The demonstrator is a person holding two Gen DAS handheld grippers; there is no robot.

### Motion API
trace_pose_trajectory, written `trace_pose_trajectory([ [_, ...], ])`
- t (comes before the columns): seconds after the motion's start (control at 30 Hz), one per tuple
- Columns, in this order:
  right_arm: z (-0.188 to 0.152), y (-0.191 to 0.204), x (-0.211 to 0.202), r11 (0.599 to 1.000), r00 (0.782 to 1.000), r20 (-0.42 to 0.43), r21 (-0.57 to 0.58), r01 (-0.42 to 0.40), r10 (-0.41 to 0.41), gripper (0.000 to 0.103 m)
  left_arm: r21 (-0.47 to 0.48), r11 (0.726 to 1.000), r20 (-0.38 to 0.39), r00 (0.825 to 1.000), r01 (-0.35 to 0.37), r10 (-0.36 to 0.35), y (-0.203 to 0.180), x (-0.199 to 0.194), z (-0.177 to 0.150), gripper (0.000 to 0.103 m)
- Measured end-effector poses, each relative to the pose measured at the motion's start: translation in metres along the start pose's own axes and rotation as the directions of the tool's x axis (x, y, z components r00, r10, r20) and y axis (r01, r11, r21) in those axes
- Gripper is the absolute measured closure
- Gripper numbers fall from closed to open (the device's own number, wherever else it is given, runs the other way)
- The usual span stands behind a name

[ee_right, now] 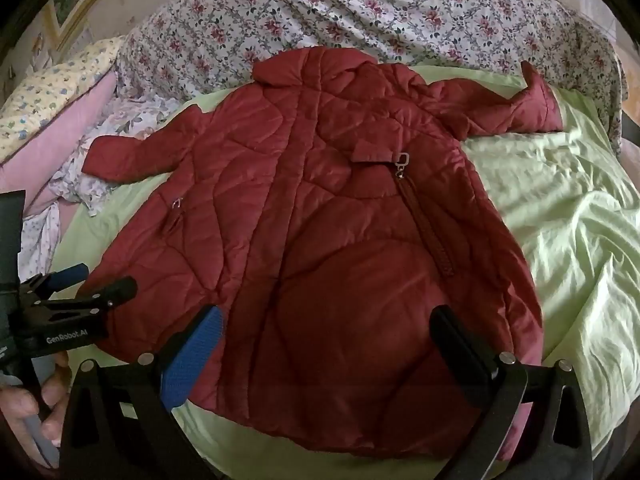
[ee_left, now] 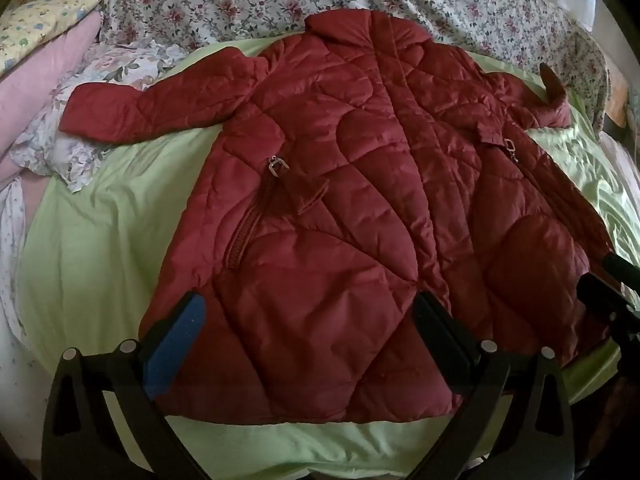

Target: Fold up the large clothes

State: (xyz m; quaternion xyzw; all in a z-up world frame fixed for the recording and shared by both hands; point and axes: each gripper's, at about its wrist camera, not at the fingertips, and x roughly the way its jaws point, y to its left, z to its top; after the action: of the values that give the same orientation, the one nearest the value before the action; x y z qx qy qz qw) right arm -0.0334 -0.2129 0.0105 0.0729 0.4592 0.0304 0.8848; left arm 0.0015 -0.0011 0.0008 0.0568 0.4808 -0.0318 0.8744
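A dark red quilted jacket [ee_left: 360,184] lies spread flat, front up, on a light green sheet [ee_left: 100,240], collar at the far side and both sleeves out to the sides. It also shows in the right wrist view [ee_right: 320,240]. My left gripper [ee_left: 308,312] is open above the jacket's lower left hem, holding nothing. My right gripper [ee_right: 328,324] is open above the lower right hem, holding nothing. The left gripper [ee_right: 100,280] also shows at the left of the right wrist view, and the right gripper's fingers [ee_left: 612,268] show at the right edge of the left wrist view.
A floral quilt [ee_right: 360,20] is bunched along the far side of the bed. Pink and yellow floral pillows [ee_left: 48,52] and a crumpled floral cloth [ee_left: 80,148] lie at the left, under the left sleeve. The green sheet [ee_right: 560,220] is wrinkled at the right.
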Motion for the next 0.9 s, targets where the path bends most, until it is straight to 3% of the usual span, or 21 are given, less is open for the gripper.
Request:
trace_pose_trajectory([
  [0.77, 0.006, 0.006, -0.001, 1.000, 1.000, 0.013, 0.008, -0.012, 0.012, 0.000, -0.003, 1.000, 0.003, 1.000, 0.006, -0.006, -0.005, -0.004, -0.001, 0.000],
  [0.9, 0.006, 0.004, -0.003, 0.998, 0.995, 0.077, 0.020, -0.059, 0.058, 0.000, -0.007, 1.000, 0.015, 1.000, 0.012, -0.012, -0.004, -0.005, -0.001, 0.000],
])
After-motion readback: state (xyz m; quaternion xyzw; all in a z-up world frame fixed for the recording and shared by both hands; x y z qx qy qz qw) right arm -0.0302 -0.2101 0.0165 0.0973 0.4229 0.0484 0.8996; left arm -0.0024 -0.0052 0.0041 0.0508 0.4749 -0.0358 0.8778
